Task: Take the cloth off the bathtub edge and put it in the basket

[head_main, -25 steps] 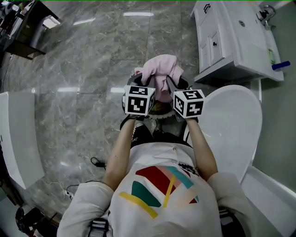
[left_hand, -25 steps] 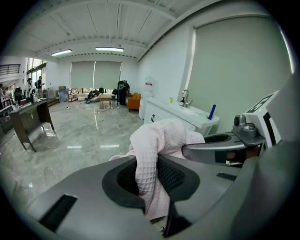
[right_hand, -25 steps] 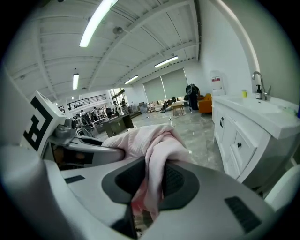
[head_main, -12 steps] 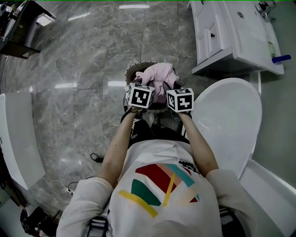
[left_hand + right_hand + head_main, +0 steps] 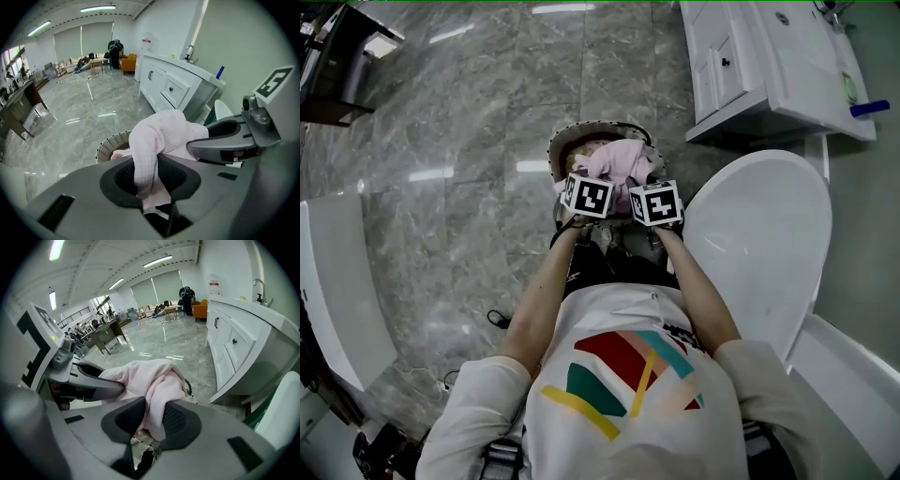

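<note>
Both grippers and the cloth have dropped lower than a second ago; basket rim, mostly hidden then, now shows round the cloth.

One pink cloth [image 5: 619, 161], bunched up, sits over the mouth of the one round basket [image 5: 563, 141] on the grey floor. Can't tell whether it touches the inside. Basket is just in front of the person's knees.

Two grippers, side by side, cubes nearly touching:
- left gripper [image 5: 598, 176]: jaws only a little apart, pads pressed on a hanging fold of the cloth [image 5: 159, 136]. The fold runs down between the pads of the left gripper [image 5: 151, 183]. Basket rim [image 5: 108, 144] shows just behind.
- right gripper [image 5: 639, 178]: jaws likewise narrow, clamped on another fold of the cloth [image 5: 152, 376], which is squeezed between the pads of the right gripper [image 5: 153, 420].

So one cloth, held at two spots.

Around:
- one white toilet [image 5: 759, 244] with its lid down, at the person's right
- one white sink cabinet [image 5: 769, 75] beyond it
- one white tub edge [image 5: 337, 281] well off to the left, nothing on the part in view
</note>
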The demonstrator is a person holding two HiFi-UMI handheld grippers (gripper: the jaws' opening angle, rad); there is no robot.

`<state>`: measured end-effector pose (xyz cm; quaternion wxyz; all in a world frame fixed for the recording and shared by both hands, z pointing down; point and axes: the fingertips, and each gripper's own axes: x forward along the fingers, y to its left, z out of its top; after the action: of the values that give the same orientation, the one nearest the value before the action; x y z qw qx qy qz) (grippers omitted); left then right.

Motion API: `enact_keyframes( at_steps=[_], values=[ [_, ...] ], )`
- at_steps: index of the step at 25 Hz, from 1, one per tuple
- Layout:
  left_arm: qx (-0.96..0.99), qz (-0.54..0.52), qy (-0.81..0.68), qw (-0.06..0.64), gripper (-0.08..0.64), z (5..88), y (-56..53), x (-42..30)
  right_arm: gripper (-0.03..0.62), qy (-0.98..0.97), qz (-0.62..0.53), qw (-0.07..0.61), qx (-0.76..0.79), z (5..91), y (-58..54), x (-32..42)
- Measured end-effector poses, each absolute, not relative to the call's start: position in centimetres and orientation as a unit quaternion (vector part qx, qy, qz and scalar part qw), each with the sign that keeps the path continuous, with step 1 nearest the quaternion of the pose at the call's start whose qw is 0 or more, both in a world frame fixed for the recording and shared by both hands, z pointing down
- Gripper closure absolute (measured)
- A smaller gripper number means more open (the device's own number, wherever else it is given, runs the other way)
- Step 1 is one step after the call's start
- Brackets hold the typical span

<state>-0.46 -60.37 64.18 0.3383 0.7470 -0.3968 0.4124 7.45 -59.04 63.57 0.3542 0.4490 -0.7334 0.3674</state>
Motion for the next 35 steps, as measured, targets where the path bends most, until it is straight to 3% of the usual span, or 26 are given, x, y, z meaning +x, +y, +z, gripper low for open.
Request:
enact_keyframes(
  at_steps=[2, 4, 5, 20, 22, 25, 27, 35],
  values=[
    [0.743, 0.415, -0.404, 0.334, 0.443, 64.5, -60.7, -0.6, 0.469, -0.718, 0.352, 0.37, 0.473, 63.9, -59.4, 8.5],
    [0.741, 0.415, -0.407, 0.337, 0.359, 64.9, -61.0, -0.7, 0.374, -0.703, 0.345, 0.382, 0.49, 64.4, -59.5, 9.5],
    [0.74, 0.416, -0.406, 0.338, 0.359, 64.9, -61.0, -0.7, 0.363, -0.701, 0.344, 0.384, 0.494, 64.5, -59.4, 9.8],
    [0.732, 0.389, -0.441, 0.344, 0.359, 62.8, -61.5, -2.4, 0.353, -0.705, 0.357, 0.372, 0.487, 63.9, -59.2, 8.6],
    [0.738, 0.375, -0.444, 0.343, 0.367, 61.4, -62.2, -2.2, 0.369, -0.709, 0.35, 0.358, 0.497, 62.4, -60.5, 8.6],
    [0.745, 0.358, -0.458, 0.329, 0.471, 58.3, -64.0, -2.2, 0.535, -0.727, 0.316, 0.318, 0.521, 58.1, -63.5, 8.6],
    [0.751, 0.347, -0.47, 0.307, 0.531, 55.4, -65.3, -2.4, 0.553, -0.746, 0.294, 0.285, 0.526, 54.4, -65.4, 8.2],
    [0.789, 0.213, -0.551, 0.167, 0.543, 38.2, -66.9, -3.5, 0.58, -0.796, 0.175, 0.194, 0.546, 39.3, -66.2, 7.1]
  ],
)
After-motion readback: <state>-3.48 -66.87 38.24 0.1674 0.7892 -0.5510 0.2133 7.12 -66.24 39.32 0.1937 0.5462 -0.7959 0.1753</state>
